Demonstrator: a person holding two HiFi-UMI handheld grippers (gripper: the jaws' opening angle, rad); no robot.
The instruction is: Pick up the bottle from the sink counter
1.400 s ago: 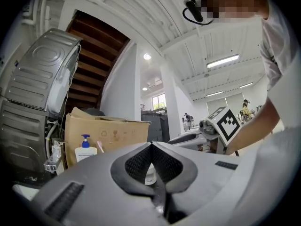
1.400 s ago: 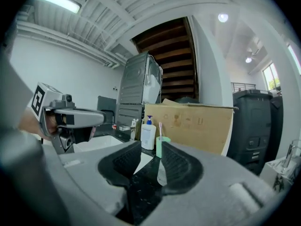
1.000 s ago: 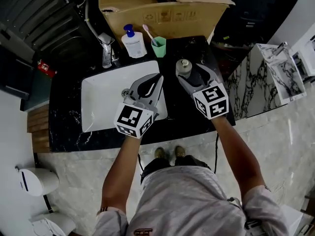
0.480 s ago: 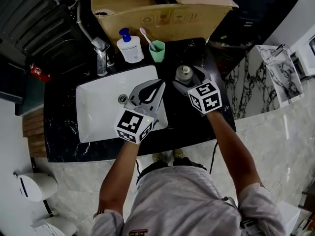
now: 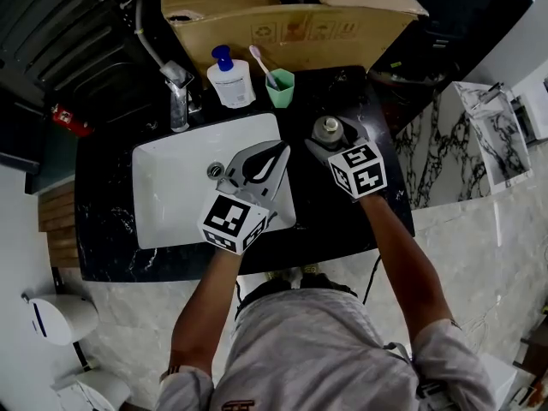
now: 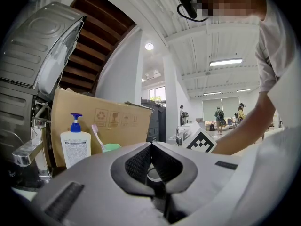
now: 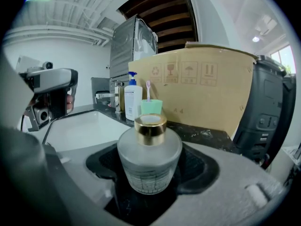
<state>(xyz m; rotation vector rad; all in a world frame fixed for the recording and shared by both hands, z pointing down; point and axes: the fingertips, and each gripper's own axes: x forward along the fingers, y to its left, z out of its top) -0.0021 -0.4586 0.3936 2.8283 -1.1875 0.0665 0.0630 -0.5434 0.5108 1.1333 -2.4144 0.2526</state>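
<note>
The bottle [image 5: 327,130] is a squat frosted glass one with a gold cap, upright on the black counter [image 5: 342,221] to the right of the sink. My right gripper [image 5: 333,135] straddles it. In the right gripper view the bottle [image 7: 149,147] fills the space between the two dark pads of the right gripper [image 7: 151,172], with a thin gap on each side; the jaws are closing. My left gripper [image 5: 276,150] hovers over the right part of the white sink [image 5: 171,187], and its tips meet with nothing between them in the left gripper view [image 6: 151,145].
At the back of the counter stand a faucet [image 5: 178,92], a white pump bottle with a blue top [image 5: 231,80] and a green cup [image 5: 279,84] holding a toothbrush. A large cardboard box [image 5: 282,15] sits behind them. The counter's right edge is near the bottle.
My right gripper has moved forward so that the bottle, earlier ahead of its left jaw, now stands between both jaws. The left gripper has stayed over the sink.
</note>
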